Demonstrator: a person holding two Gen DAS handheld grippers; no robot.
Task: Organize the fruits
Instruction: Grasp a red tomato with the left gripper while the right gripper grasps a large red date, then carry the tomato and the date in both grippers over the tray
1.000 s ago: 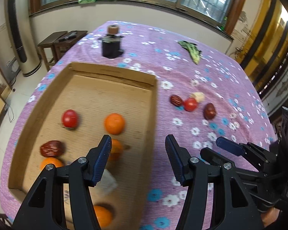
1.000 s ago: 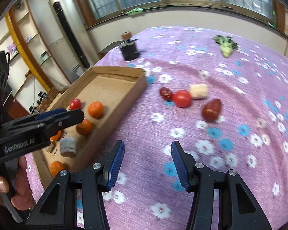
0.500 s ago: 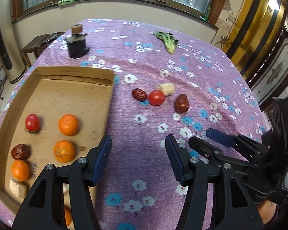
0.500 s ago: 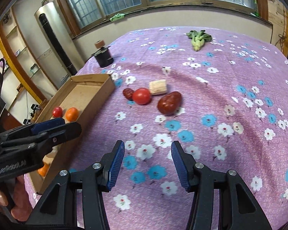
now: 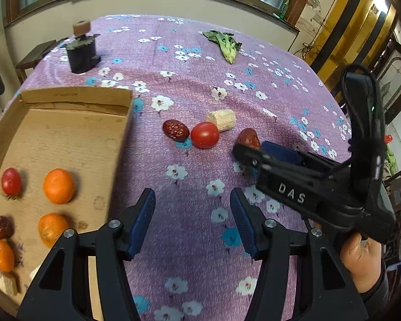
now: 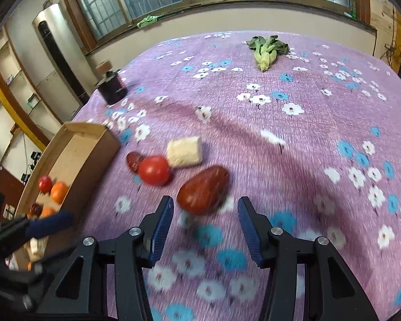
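Our right gripper [image 6: 204,227] is closing, empty, just short of the big red date [image 6: 203,190] on the purple cloth [image 6: 307,139]; our left gripper [image 5: 192,222] hangs apart beside the cardboard tray [image 5: 120,144].

One marking can be read — the raised white letters "DAS" on the black body of the right gripper [image 5: 250,148], seen from the left wrist camera, on the flat side face just behind its jaws and ahead of the hand [image 5: 361,260] that holds the handle. The letters run along the body, slightly tilted with it. In the right wrist view the left gripper [image 6: 49,220] shows at the lower left edge, but its body is blurred and dark — no lettering can be made out there. The far wall of the cardboard box [image 5: 77,97] carries a faint printed line, too small to read.
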